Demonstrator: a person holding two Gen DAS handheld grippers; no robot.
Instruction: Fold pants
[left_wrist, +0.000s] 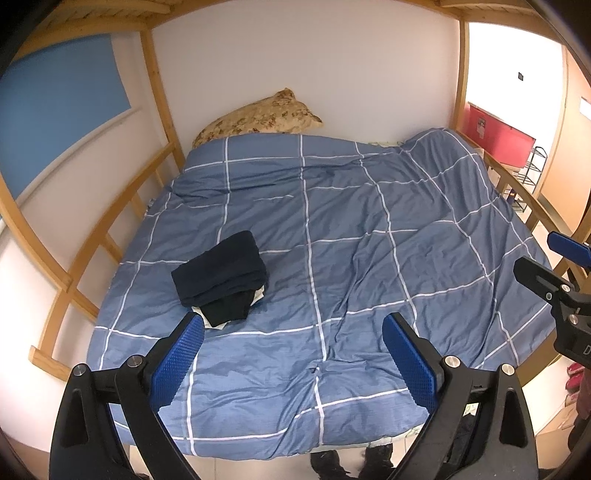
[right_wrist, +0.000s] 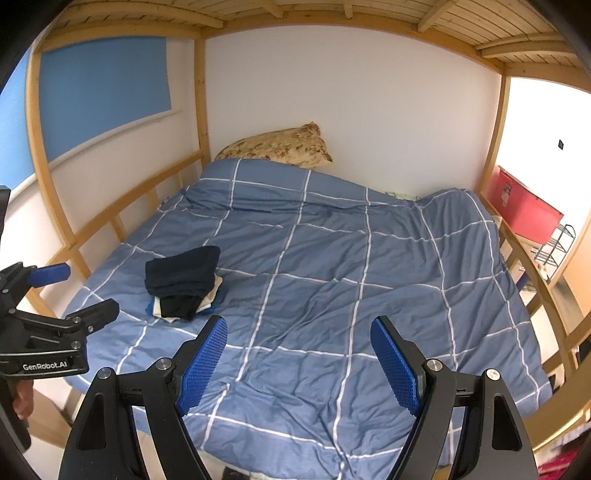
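open duvet right of folded clothes pile, side rail left

Pretty even indoor light, but the doorway at 2 o'clock was totally blown out. Heavy fisheye bending, dark vignette corners; the bedding stayed sharp.

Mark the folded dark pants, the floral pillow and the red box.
folded dark pants (left_wrist: 221, 266), left wrist view, top layer.
floral pillow (right_wrist: 277, 146), right wrist view, middle of its face.
red box (left_wrist: 498, 142), left wrist view, front panel.
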